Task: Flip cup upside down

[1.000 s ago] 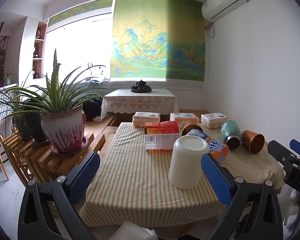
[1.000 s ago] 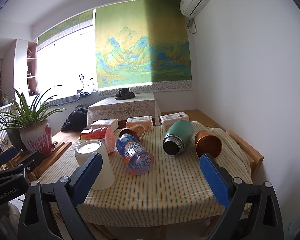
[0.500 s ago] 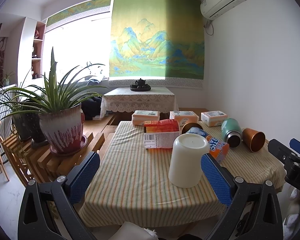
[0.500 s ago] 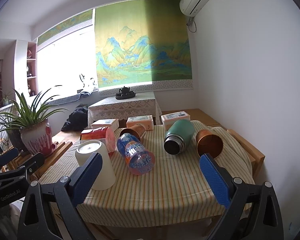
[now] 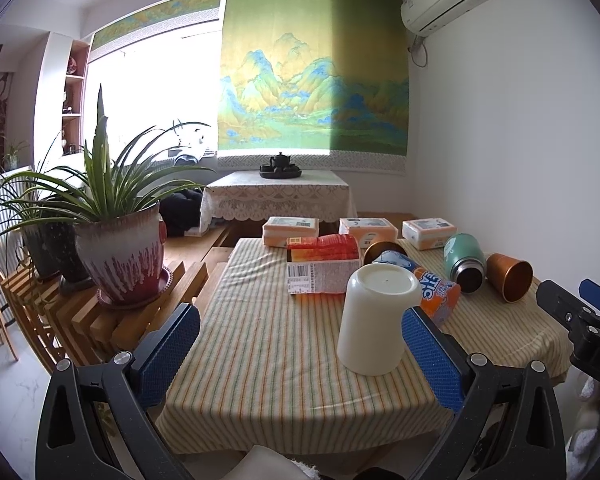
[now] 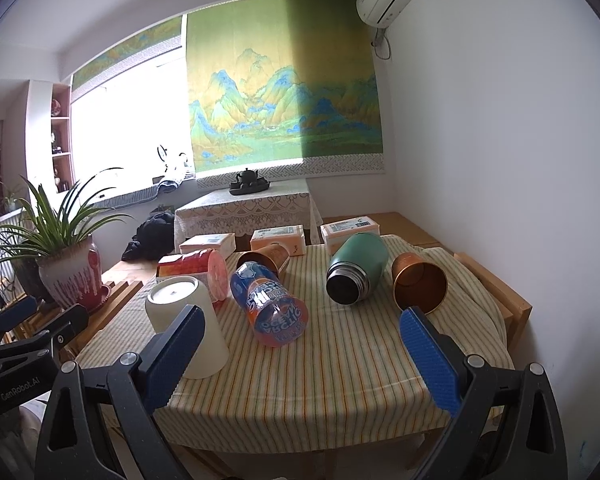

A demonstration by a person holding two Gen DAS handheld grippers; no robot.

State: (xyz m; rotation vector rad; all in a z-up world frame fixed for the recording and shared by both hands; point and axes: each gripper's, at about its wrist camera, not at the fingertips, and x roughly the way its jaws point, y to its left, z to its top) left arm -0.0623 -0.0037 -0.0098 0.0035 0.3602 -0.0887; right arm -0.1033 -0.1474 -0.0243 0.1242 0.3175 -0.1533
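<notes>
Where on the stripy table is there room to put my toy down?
The near strip of the striped tablecloth, in front of the white cup and the plastic bottle, is bare. So is the left side, beside the cup. The back is crowded: green flask, copper cup, tissue packs.

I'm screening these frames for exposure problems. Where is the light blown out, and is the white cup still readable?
Left wrist view: the window is blown out to white, yet the white cup shows crisp edges. Right wrist view: the same window clips, the cup stays readable, and the fisheye bends the walls.
</notes>
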